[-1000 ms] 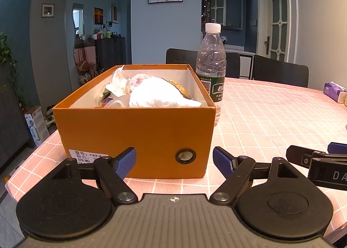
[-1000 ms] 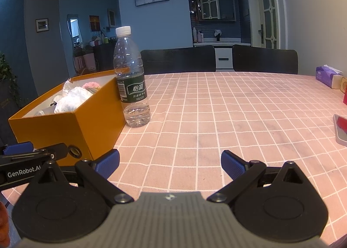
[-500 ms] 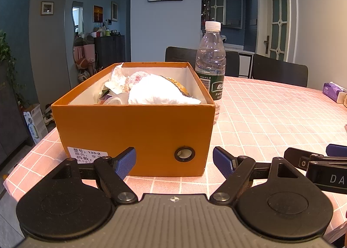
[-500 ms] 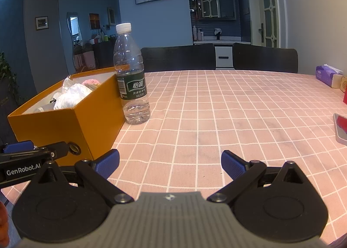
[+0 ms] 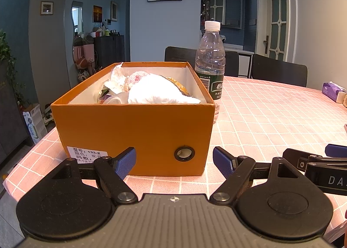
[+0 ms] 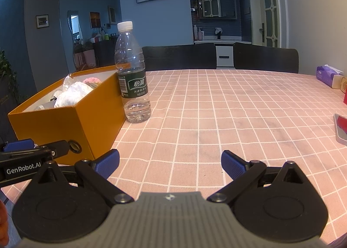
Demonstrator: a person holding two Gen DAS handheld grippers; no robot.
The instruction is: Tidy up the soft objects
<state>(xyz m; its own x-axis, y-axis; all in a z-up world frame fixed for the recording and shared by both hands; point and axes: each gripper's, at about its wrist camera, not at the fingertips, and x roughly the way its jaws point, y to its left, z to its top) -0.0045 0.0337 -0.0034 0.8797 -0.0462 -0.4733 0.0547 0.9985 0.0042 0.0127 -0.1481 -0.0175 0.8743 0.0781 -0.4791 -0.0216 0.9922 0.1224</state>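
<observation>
- Since a second ago the left gripper has drawn slightly back from the orange box; both grippers stay released, empty.
- The right gripper hovers over bare tablecloth.
- The box's long axis runs near to far; soft objects are piled inside.
- A water bottle stands at its far right side.

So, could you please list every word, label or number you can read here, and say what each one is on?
"GenRobot.AI": on the left gripper, seen from the right wrist view.
"DA": cut off at the frame edge, on the right gripper, seen from the left wrist view.
"133-2": on the white sticker on the orange box; its Chinese lines are partly hidden.
"怡寶": on the water bottle label; the smaller print is too small to read.
</observation>
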